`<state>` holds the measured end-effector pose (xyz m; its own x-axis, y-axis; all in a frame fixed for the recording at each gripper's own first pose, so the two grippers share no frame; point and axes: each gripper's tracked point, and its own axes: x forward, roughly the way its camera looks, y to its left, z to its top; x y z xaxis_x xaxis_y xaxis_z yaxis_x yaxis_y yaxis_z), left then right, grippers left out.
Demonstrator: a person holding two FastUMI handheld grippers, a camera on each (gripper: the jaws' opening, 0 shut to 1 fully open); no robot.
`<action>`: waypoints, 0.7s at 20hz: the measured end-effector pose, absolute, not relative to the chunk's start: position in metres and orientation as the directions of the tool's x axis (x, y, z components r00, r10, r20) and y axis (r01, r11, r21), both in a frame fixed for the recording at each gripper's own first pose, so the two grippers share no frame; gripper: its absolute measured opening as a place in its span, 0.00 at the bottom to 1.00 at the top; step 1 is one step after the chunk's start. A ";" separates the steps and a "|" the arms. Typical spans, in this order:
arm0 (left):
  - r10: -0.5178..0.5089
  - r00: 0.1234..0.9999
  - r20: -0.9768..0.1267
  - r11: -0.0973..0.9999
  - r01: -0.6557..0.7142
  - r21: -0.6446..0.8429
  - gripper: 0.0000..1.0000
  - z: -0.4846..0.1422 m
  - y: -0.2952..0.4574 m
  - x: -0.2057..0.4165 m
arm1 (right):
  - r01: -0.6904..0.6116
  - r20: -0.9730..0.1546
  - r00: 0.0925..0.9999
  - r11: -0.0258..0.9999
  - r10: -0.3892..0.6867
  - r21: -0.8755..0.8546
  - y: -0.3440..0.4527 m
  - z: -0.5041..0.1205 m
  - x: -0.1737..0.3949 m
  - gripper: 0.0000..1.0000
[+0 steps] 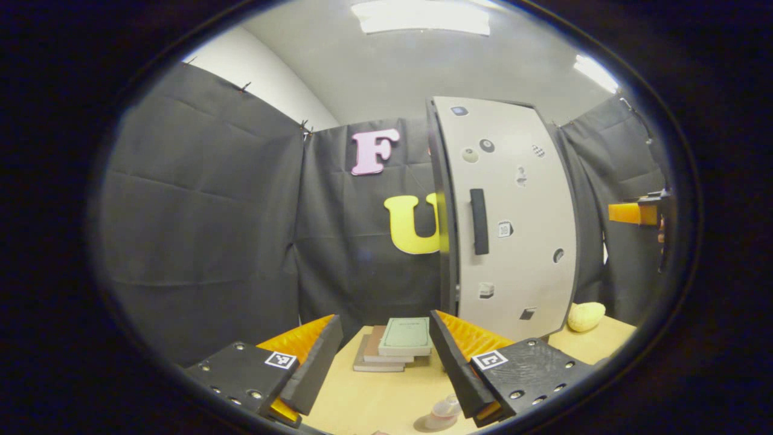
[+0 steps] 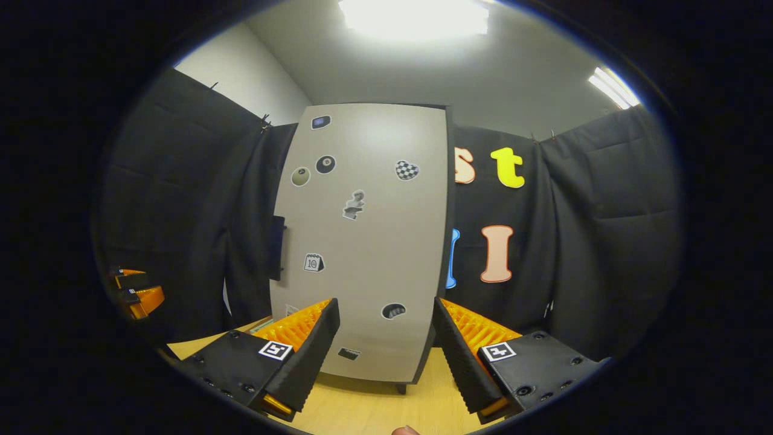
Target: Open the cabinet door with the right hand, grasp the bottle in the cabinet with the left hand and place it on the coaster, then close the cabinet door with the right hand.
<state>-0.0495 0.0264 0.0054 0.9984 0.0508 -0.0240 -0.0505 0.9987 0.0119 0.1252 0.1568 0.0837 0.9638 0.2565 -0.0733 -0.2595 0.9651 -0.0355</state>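
Observation:
The pale grey cabinet stands upright on the wooden table with its door shut and a dark vertical handle near its left edge. In the right gripper view the door faces me, with the handle at its left side. The bottle is hidden behind the door. A small pale round object, perhaps the coaster, lies on the table by my left gripper's right finger. My left gripper is open and holds nothing. My right gripper is open just in front of the door's lower part.
A stack of books lies on the table ahead of the left gripper. A yellowish lump sits right of the cabinet. The right gripper shows at the far right, and the left gripper at the far left.

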 end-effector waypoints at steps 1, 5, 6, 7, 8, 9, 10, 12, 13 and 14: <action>0.042 0.999 -0.021 0.999 -0.042 0.012 0.87 0.009 0.014 -0.052 | -0.243 -0.072 0.968 0.970 0.240 -0.031 0.139 0.083 0.120 0.98; 0.019 1.000 -0.010 1.000 -0.019 0.003 0.87 0.027 -0.023 -0.066 | -0.200 -0.076 0.977 0.980 0.199 -0.002 0.086 0.078 0.105 0.98; 0.019 1.000 -0.005 1.000 -0.019 0.007 0.87 0.032 -0.029 -0.068 | -0.195 -0.079 0.978 0.981 0.194 0.002 0.075 0.076 0.102 0.98; 0.024 1.000 -0.001 1.000 -0.024 0.014 0.87 0.036 -0.032 -0.070 | -0.188 -0.082 0.979 0.982 0.187 0.002 0.065 0.074 0.099 0.98; 0.027 1.000 0.003 0.999 -0.027 0.023 0.87 0.042 -0.035 -0.071 | -0.181 -0.085 0.980 0.983 0.180 -0.001 0.056 0.072 0.097 0.98; 0.027 1.000 0.009 0.999 -0.027 0.029 0.87 0.048 -0.038 -0.071 | -0.170 -0.091 0.982 0.985 0.168 -0.006 0.047 0.069 0.095 0.98; 0.026 1.000 0.014 0.999 -0.027 0.032 0.87 0.054 -0.040 -0.072 | -0.157 -0.095 0.983 0.988 0.156 -0.009 0.039 0.067 0.094 0.98; 0.019 1.000 0.020 0.999 -0.019 0.036 0.87 0.060 -0.044 -0.069 | -0.139 -0.105 0.985 0.990 0.138 -0.005 0.029 0.063 0.089 0.98; 0.013 1.000 0.024 0.999 -0.014 0.038 0.87 0.063 -0.044 -0.069 | -0.130 -0.106 0.986 0.992 0.129 -0.005 0.025 0.061 0.086 0.98; 0.006 1.000 0.030 0.999 -0.007 0.041 0.87 0.067 -0.045 -0.067 | -0.116 -0.105 0.988 0.993 0.115 -0.012 0.021 0.060 0.084 0.97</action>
